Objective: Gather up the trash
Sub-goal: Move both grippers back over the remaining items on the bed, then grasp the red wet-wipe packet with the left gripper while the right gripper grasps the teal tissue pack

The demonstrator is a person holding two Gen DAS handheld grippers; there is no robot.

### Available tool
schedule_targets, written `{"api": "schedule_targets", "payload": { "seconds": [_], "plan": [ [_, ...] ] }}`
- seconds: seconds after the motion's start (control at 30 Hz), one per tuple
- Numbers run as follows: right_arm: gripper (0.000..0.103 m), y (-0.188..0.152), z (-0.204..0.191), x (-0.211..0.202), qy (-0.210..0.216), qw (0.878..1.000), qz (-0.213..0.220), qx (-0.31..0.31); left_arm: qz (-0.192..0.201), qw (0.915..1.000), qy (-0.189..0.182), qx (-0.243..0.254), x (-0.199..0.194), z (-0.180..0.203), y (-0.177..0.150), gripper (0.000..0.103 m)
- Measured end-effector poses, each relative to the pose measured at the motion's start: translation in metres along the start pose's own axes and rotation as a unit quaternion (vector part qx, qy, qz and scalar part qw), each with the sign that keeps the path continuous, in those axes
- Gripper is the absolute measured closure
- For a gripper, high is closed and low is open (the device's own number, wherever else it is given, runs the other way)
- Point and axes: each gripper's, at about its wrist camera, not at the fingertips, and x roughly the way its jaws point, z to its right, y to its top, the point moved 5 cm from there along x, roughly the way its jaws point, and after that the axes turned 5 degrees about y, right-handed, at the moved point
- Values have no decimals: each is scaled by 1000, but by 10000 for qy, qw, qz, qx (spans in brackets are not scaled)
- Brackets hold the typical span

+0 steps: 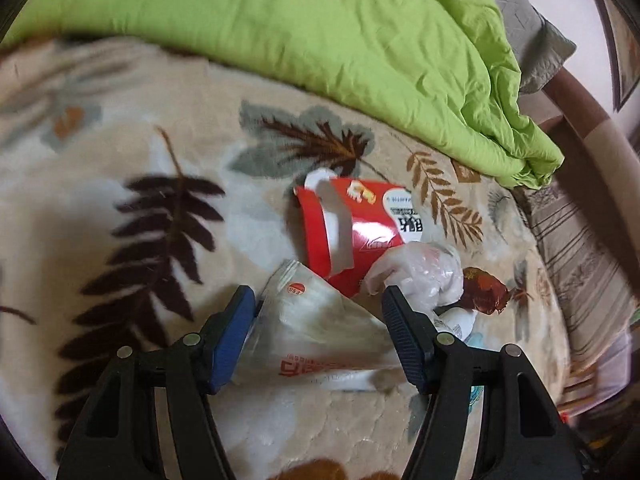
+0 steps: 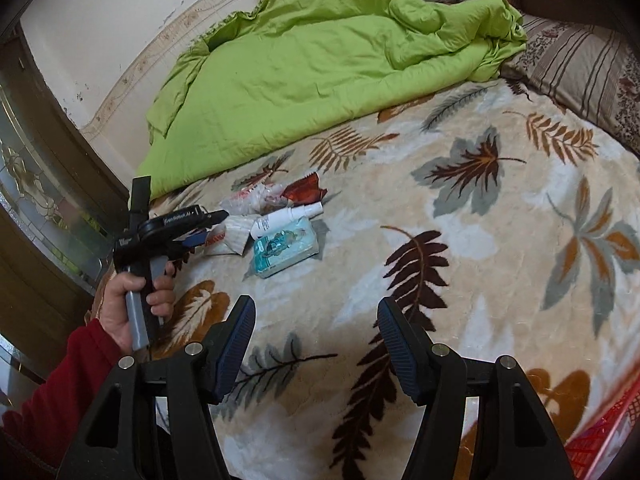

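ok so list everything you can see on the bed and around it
clear plastic wrapper: 1, clear with red print, between left gripper's fingers
red carton: 1, red and white, beyond the wrapper
crumpled plastic bag: 1, whitish, right of carton
foil wrapper: 1, reddish brown, right of bag
white bottle: 1, lying beside the trash
teal packet: 1, nearest the right gripper
leaf-print blanket: 1, beige
green quilt: 1, far side
striped pillow: 1
left gripper: open around wrapper
right gripper: open, empty
hand: red sleeve, holds left gripper
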Motion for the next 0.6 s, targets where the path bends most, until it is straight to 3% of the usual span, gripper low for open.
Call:
{"api": "schedule_targets", "payload": {
  "seconds": [0.07, 0.2, 0.3, 0.4, 0.47, 0.53, 0.6],
  "plan": [
    [35, -2, 1, 6, 39, 10000, -35, -5, 1, 9996, -100, 276, -4, 9, -8, 38],
    [35, -1, 2, 7, 124, 9999, 28, 29, -472, 9947, -428, 811, -15, 36, -49, 38],
    [35, -1, 2, 5, 163, 9998, 97, 23, -553, 9859, -640, 1442, -41, 63, -89, 38],
    [35, 0, 2, 1, 179, 9996, 204, -17, -574, 9742, -911, 1981, -70, 79, -116, 31],
    [35, 0, 3, -2, 204, 9995, 253, -1, -403, 9673, -914, 2331, -85, 87, -125, 30],
    [35, 1, 5, -4, 194, 9994, 296, 42, -7, 9610, -528, 2715, -96, 93, -126, 23],
    [35, 1, 5, -5, 196, 9993, 325, 54, -50, 9554, -428, 2922, -94, 99, -128, 22]
  ]
}}
